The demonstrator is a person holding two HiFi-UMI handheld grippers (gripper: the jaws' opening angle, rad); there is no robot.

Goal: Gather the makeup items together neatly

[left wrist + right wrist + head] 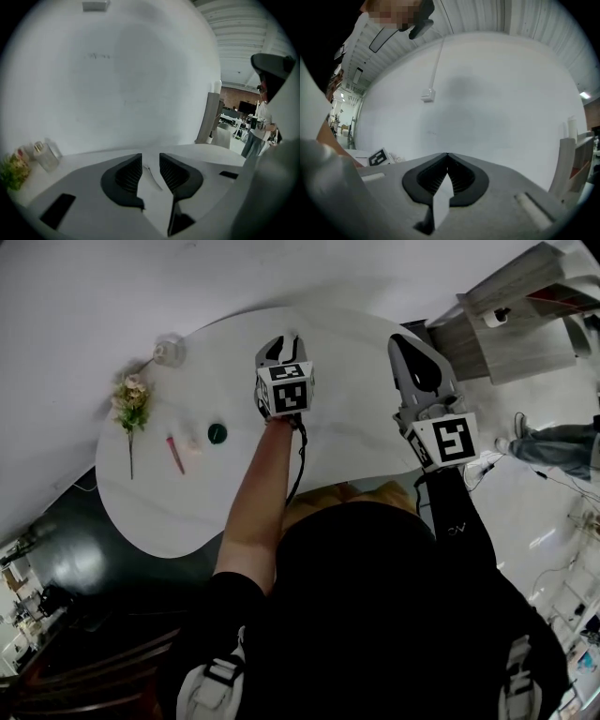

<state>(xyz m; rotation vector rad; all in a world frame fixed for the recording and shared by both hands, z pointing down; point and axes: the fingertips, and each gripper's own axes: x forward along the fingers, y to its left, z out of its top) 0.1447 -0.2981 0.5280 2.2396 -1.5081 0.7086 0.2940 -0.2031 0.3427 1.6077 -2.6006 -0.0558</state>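
Observation:
On the white table (337,343), a pink lipstick (175,454), a small pale item (192,442) and a round dark green compact (217,433) lie close together at the left. My left gripper (281,341) hovers over the table's middle, to the right of them and apart from them. Its jaws are open with nothing between them (150,159). My right gripper (407,341) is held near the table's right edge. Its jaws are shut, tips touching, with nothing in them (447,155). The makeup items are outside both gripper views.
A clear glass jar (169,351) (45,155) and a bunch of flowers (131,405) (13,169) sit at the table's far left. A white wall runs behind the table. A person (553,442) stands near shelving at the right.

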